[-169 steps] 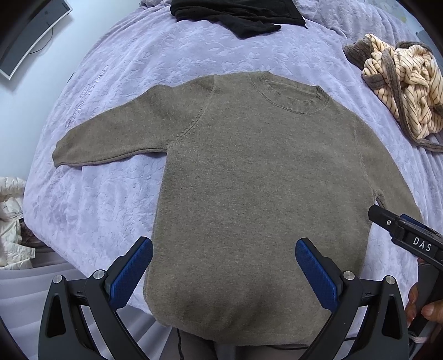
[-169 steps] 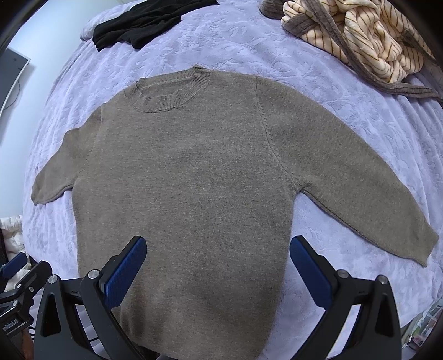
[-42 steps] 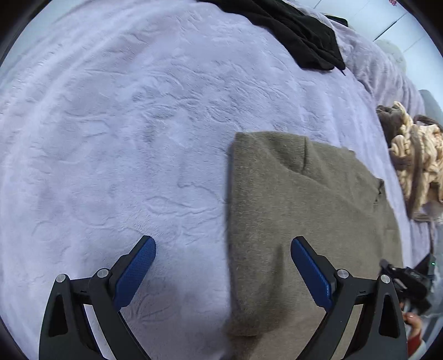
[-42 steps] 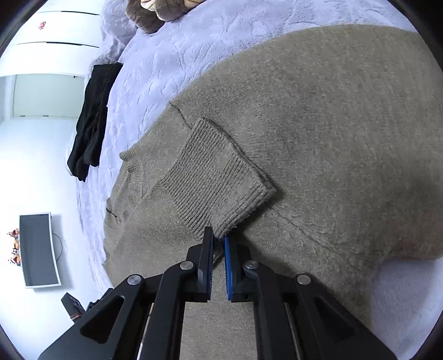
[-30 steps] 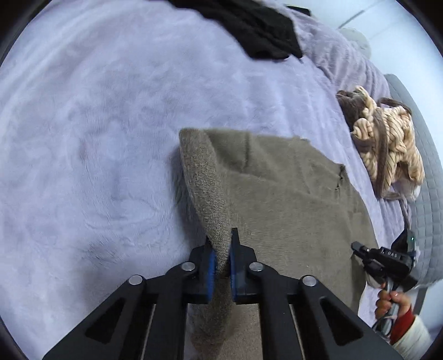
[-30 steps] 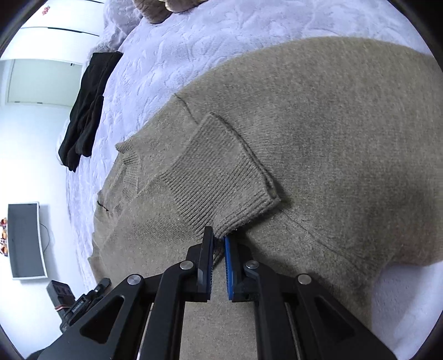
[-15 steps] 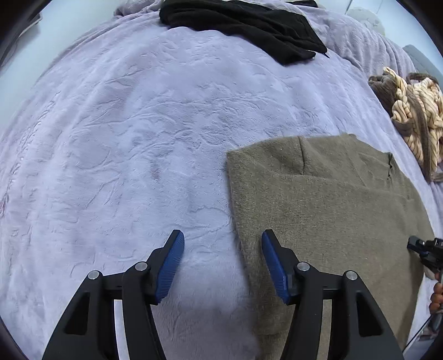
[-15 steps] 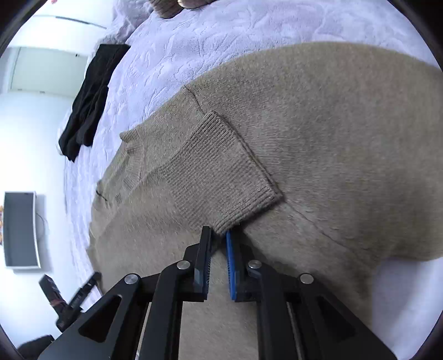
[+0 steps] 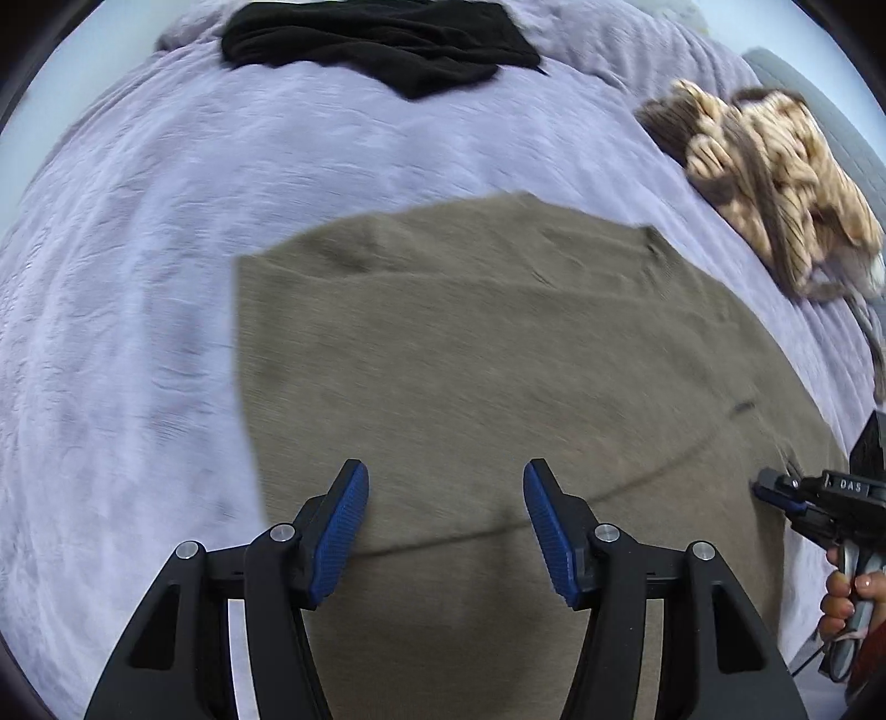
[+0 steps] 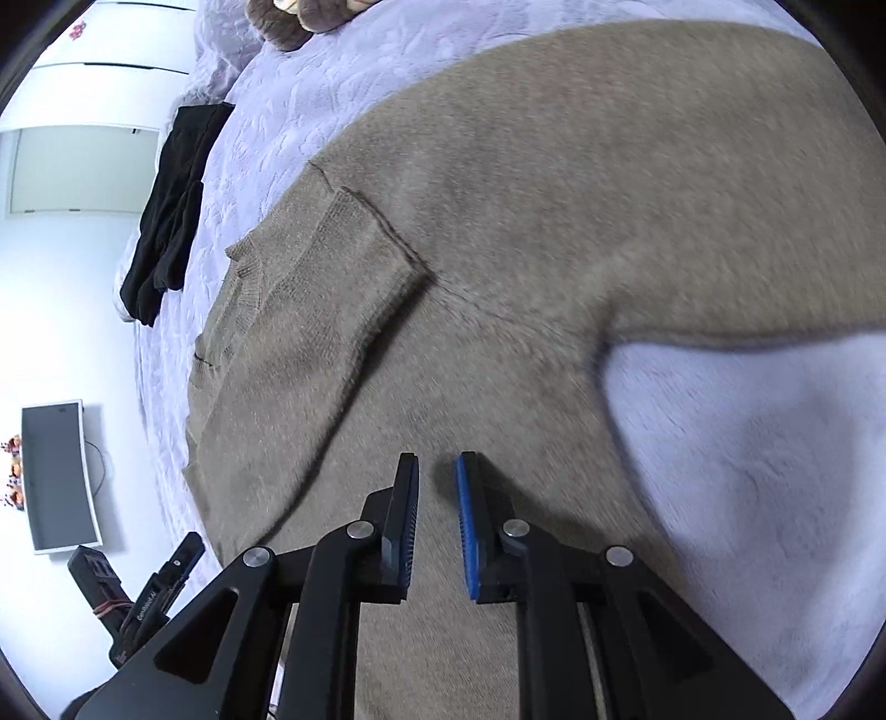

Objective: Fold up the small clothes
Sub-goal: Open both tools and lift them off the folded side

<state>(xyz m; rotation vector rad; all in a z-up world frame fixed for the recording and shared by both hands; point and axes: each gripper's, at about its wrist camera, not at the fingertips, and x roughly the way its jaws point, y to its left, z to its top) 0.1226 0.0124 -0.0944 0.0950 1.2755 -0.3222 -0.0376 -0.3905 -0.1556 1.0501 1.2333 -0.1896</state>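
An olive-brown knit sweater lies flat on the lilac bedspread, with both sleeves folded in over its body. My left gripper is open and empty, hovering over the sweater's lower middle. In the right wrist view the sweater shows its ribbed cuff lying across the chest near the collar. My right gripper is slightly open and empty, just behind the cuff. It also shows in the left wrist view at the sweater's right edge.
A black garment lies at the far edge of the bed. A cream-and-brown striped garment is heaped at the far right. A monitor hangs on the white wall beyond the bed.
My right gripper has let go of the cuff and backed away from it. My left gripper has swung right, from the sweater's left folded edge to over its middle.
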